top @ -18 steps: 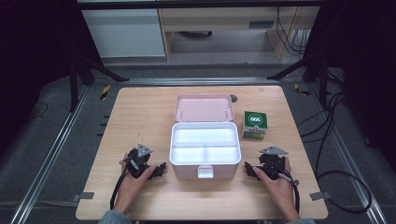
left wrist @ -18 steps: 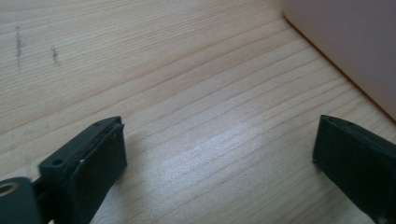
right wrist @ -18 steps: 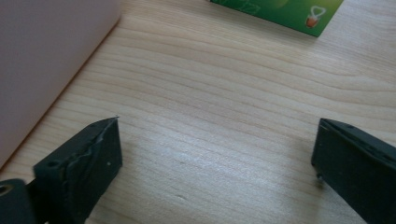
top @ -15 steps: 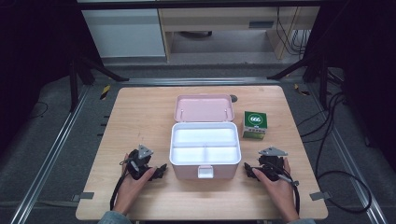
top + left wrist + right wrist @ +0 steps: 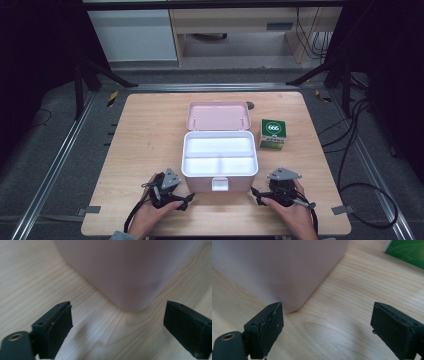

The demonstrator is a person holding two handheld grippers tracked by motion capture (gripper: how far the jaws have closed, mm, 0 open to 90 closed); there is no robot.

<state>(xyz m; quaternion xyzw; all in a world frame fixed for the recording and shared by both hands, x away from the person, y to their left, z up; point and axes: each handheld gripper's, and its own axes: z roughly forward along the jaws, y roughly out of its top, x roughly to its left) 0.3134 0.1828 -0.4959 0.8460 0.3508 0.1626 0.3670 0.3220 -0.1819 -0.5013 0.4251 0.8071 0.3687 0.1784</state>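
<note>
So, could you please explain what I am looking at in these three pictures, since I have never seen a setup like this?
A person sits at a light wooden table and holds a hand-held tool with two black jaws in each hand. The high view looks down from above: the left gripper and the right gripper rest on the table at either side of an open pink plastic box with a white divided tray, its lid folded back. A small green cardboard carton stands to the box's right. The other two pictures come from cameras riding on each gripper, looking along its jaws at a near corner of the box. Both grippers are open and hold nothing.
</note>
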